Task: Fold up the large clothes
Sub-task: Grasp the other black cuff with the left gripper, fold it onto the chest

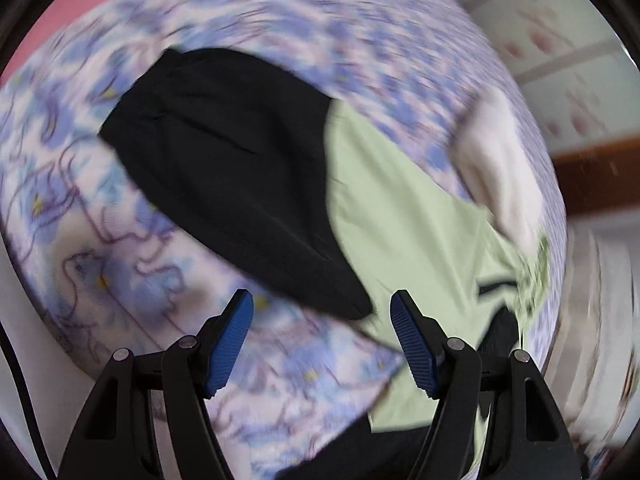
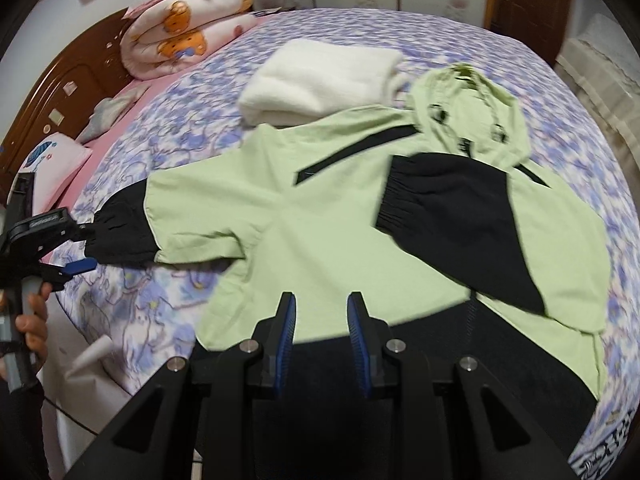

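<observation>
A light green hooded jacket (image 2: 328, 216) with black sleeves lies flat on the flowered bedspread (image 2: 560, 92). One black sleeve (image 2: 452, 216) is folded across its chest. The other black sleeve (image 1: 228, 168) stretches out to the side, and its cuff (image 2: 116, 236) ends just in front of my left gripper (image 1: 324, 320). That gripper is open with nothing between its blue pads (image 1: 236, 336), and the left wrist view is blurred. My right gripper (image 2: 322, 320) hovers over the jacket's black hem (image 2: 460, 360), its jaws narrowly apart and gripping nothing.
A folded white blanket (image 2: 320, 80) lies beyond the jacket. A rolled pink quilt (image 2: 184, 36) and a pillow (image 2: 56, 156) sit by the wooden headboard (image 2: 72, 88). The bed's edge drops off at the lower left, where a hand (image 2: 32, 320) holds the left gripper.
</observation>
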Demonstrator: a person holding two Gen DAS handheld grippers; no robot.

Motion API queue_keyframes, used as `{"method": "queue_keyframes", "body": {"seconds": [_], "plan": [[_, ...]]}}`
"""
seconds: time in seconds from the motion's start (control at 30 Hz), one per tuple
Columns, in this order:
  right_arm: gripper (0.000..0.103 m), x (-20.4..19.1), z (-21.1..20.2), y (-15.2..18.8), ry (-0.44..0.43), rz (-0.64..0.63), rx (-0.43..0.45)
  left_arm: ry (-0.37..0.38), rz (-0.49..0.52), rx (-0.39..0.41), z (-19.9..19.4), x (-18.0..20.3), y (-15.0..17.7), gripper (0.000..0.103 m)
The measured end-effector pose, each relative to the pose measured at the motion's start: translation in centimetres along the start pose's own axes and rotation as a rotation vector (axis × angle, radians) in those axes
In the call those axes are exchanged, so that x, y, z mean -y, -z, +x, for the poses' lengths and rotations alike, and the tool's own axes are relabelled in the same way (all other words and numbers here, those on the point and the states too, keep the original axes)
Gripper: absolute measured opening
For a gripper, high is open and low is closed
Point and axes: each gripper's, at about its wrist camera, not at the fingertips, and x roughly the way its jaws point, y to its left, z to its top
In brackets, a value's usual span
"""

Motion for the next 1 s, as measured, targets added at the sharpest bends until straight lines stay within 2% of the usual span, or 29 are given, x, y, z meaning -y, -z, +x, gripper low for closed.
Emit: {"method": "queue_keyframes", "body": {"seconds": [0.13,0.33,0.53,0.57,0.6,0.63,0.7,0.73,0.9,1.0], "plan": [[0.027,-1.3,2.2,-0.8,-0.018,-0.011,-0.023,-0.060,-0.126,-0.013,2.7,-2.6,-2.5,0.070],[0.027,-1.4,5.2,-0.5,-0.025,0.003,-0.082,-0.094,-0.237,-0.032,5.9,-5.1,-4.8,0.070],[0.027,-0.1,6.9,1.0,-0.025,0.043,-0.126,-0.104,-0.266,-0.020,7.6,-5.4,-5.2,0.069],[0.027,0.2,7.1,1.4,-0.025,0.051,-0.133,-0.120,-0.251,-0.007,7.6,-5.1,-5.1,0.066],[0.027,0.4,7.2,1.7,-0.026,0.056,-0.139,-0.143,-0.227,0.009,7.5,-4.6,-5.0,0.053],[0.027,0.7,7.4,2.1,-0.027,0.064,-0.147,-0.155,-0.193,0.027,7.4,-4.0,-5.0,0.033],[0.027,1.3,7.5,2.8,-0.030,0.077,-0.158,-0.140,-0.142,0.043,7.1,-3.1,-5.0,0.009],[0.027,1.6,7.5,3.1,-0.031,0.081,-0.162,-0.137,-0.122,0.059,6.6,-2.4,-4.7,0.004],[0.027,3.9,6.8,4.4,-0.035,0.123,-0.160,-0.104,0.047,0.165,3.6,3.2,-2.6,0.003],[0.027,6.0,5.8,5.1,-0.040,0.167,-0.141,-0.048,0.218,0.217,1.5,9.6,0.7,0.002]]}}
